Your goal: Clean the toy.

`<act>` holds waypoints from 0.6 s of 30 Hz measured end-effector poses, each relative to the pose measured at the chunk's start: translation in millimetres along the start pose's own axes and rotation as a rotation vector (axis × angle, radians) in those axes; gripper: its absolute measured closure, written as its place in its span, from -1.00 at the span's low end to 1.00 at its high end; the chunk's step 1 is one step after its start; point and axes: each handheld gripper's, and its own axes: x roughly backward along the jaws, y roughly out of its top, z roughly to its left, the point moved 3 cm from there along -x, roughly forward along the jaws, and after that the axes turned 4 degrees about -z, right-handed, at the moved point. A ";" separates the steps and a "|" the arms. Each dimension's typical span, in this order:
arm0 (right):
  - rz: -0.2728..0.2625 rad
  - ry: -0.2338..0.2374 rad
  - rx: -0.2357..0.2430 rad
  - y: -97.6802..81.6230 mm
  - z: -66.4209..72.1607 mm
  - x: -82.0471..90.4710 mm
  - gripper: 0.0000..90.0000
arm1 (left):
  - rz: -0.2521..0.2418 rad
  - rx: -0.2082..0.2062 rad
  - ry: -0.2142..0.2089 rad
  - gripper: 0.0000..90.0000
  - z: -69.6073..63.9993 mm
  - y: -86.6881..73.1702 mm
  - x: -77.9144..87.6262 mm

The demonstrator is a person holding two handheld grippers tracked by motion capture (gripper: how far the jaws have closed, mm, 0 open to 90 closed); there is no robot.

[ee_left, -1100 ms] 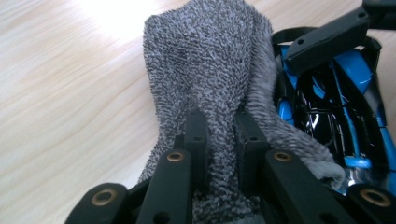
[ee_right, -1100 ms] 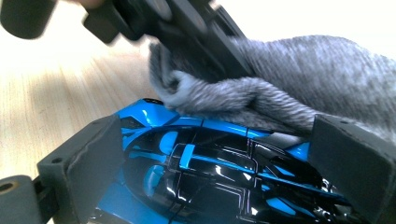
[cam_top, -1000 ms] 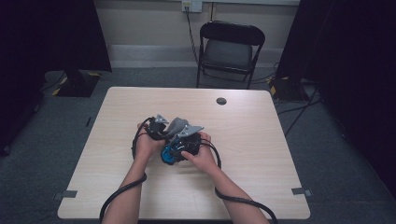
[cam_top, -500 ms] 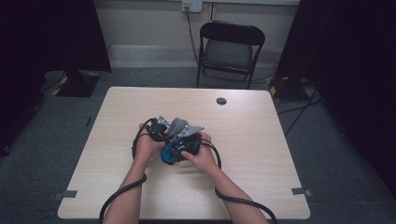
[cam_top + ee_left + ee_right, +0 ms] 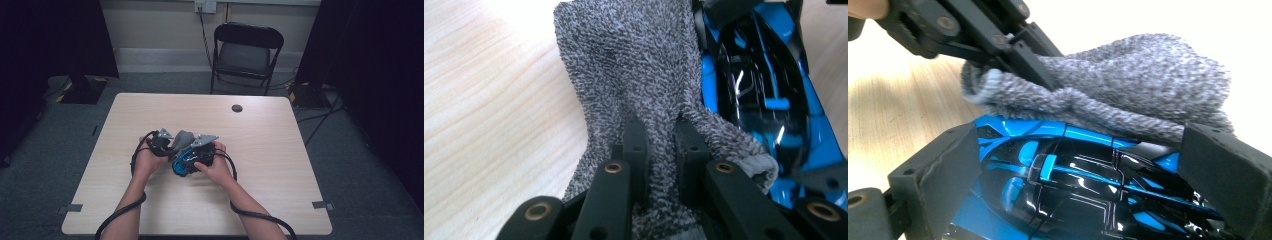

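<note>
The left hand-held gripper [image 5: 659, 150] was clenched on a fold of the grey, nubbly knit cloth [image 5: 634, 75], while the right hand-held gripper [image 5: 1068, 165] grasped the glossy blue-and-black plastic toy car [image 5: 1073, 175] across its sides, both near the middle of the pale wooden counter [image 5: 125, 200]. The cloth looked soft, light and limp, best pinched at a bunched edge; the car seemed rigid, slick and light, safest held by its 2 flanks. In the left gripper view its long axis ran away from the jaws, the cloth draped beside and partly over it.
</note>
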 end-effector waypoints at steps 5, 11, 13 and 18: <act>0.002 0.000 0.001 0.2 -0.1 0.0 -0.94 | 0.007 -0.012 0.003 0.76 1.4 -6.8 7.9; 0.000 -0.001 0.001 0.0 0.0 0.0 -0.94 | -0.003 -0.004 -0.002 0.76 -0.2 -15.1 15.1; 0.000 -0.001 0.001 0.0 0.2 0.0 -0.94 | -0.004 -0.004 -0.001 0.76 -0.7 -17.6 17.6; 0.002 -0.001 0.000 0.1 0.2 0.0 -0.94 | -0.012 0.009 -0.011 0.76 -2.2 -23.8 22.5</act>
